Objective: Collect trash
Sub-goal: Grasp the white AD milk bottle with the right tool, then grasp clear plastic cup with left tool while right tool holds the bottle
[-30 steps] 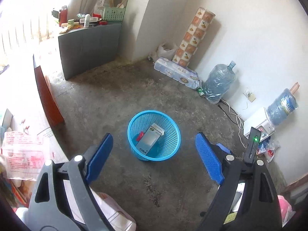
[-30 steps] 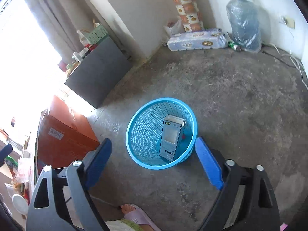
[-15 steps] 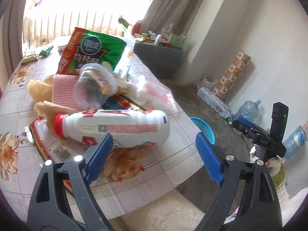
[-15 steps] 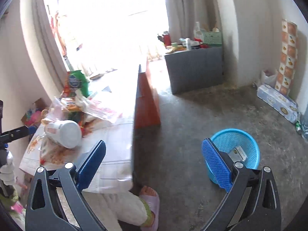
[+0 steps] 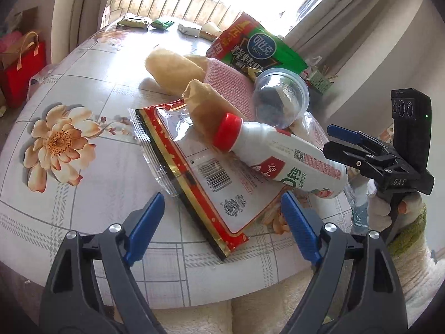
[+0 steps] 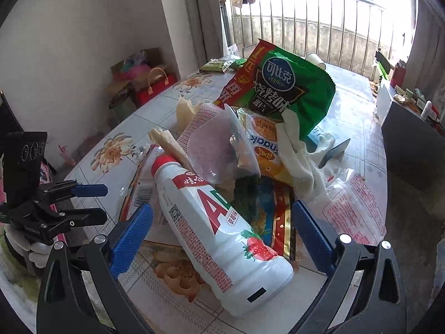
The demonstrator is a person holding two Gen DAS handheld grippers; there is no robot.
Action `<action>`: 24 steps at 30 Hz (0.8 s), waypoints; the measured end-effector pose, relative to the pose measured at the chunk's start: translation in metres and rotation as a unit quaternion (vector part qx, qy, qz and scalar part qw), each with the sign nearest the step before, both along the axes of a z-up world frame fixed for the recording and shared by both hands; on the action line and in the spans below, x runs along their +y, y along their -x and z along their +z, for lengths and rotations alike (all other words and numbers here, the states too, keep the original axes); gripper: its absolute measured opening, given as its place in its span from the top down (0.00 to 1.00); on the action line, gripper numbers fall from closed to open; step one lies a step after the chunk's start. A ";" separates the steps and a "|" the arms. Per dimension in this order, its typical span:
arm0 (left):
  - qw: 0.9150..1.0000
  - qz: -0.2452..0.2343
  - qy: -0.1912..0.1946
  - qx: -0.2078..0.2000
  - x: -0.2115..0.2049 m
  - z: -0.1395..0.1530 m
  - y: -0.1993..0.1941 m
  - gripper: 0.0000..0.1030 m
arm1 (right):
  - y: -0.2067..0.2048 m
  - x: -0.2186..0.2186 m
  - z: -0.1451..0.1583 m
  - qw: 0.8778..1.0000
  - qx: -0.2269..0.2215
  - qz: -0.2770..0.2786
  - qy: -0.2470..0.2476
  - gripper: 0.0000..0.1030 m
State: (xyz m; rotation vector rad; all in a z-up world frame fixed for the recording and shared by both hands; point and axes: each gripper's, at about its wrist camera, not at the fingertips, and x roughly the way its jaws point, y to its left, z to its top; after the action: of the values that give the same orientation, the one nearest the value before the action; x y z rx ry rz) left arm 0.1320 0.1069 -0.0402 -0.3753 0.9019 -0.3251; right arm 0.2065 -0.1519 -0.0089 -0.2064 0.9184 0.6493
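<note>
A pile of trash lies on the flowered table (image 5: pixel 83 183). In it are a white bottle with a red cap (image 5: pixel 278 153), a red-and-gold wrapper (image 5: pixel 211 183), a clear cup (image 5: pixel 281 97) and a green chip bag (image 5: pixel 258 50). My left gripper (image 5: pixel 222 220) hovers over the wrapper's near corner. Its jaws are closing, and the pads touch nothing. My right gripper (image 6: pixel 222 231) is open and straddles the lying bottle (image 6: pixel 217 222) with a gap on both sides. Each gripper shows in the other's view: the right gripper (image 5: pixel 347 144) and the left gripper (image 6: pixel 91 200).
Small packets (image 5: pixel 136 21) lie at the table's far end by the window bars. A red gift bag (image 5: pixel 22 69) stands on the floor at the left. A dark grey cabinet (image 6: pixel 411 139) stands to the right. A gloved hand (image 5: pixel 389 206) holds the right gripper.
Both grippers swung away from the blue basket on the floor to the table. Since half a second ago they have closed in on the pile, the right one coming over the bottle.
</note>
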 end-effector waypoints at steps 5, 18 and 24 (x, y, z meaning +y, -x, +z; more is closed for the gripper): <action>1.000 -0.010 0.016 0.007 0.004 -0.011 -0.006 0.37 | -0.014 0.018 -0.017 0.998 0.055 0.026 0.031 0.15; 1.000 -0.007 0.016 0.013 0.010 -0.023 -0.015 0.49 | -0.008 0.042 -0.033 0.990 0.126 0.029 0.048 0.31; 1.000 0.004 0.010 0.018 0.011 -0.023 -0.014 0.49 | 0.007 0.032 -0.024 0.994 0.113 0.004 0.010 0.39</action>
State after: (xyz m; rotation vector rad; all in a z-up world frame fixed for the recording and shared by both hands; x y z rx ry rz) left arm 0.1461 0.1182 -0.0633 -0.4041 0.9325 -0.3217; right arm 0.1994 -0.1197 -0.0326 -0.1564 1.1416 0.6799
